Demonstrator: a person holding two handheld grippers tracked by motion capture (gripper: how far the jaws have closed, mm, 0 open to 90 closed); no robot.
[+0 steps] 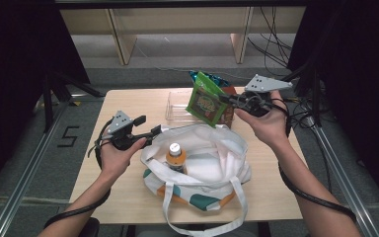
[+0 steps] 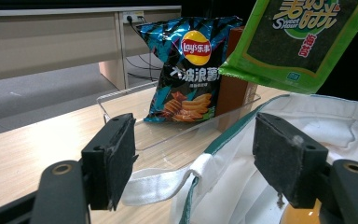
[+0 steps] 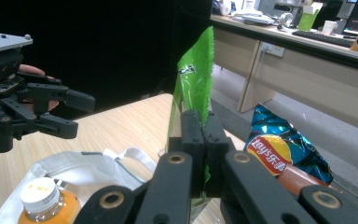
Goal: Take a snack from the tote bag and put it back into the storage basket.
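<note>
Green snack packet (image 1: 206, 102) hangs in your right gripper (image 1: 233, 101), above the tote bag (image 1: 197, 165).
Its jaws are clamped on the packet's edge; your left gripper (image 1: 154, 131) sits wide apart at the bag's rim, holding nothing.

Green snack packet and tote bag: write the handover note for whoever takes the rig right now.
Right gripper: shut on the green snack packet, held in the air above the far edge of the tote bag.
Left gripper: open, jaws either side of the bag's rim.
Done: orange drink bottle stands inside the bag.
Left: lower the packet into the bag and release. The blue chip bag is upright in the clear tray; probably next.
</note>
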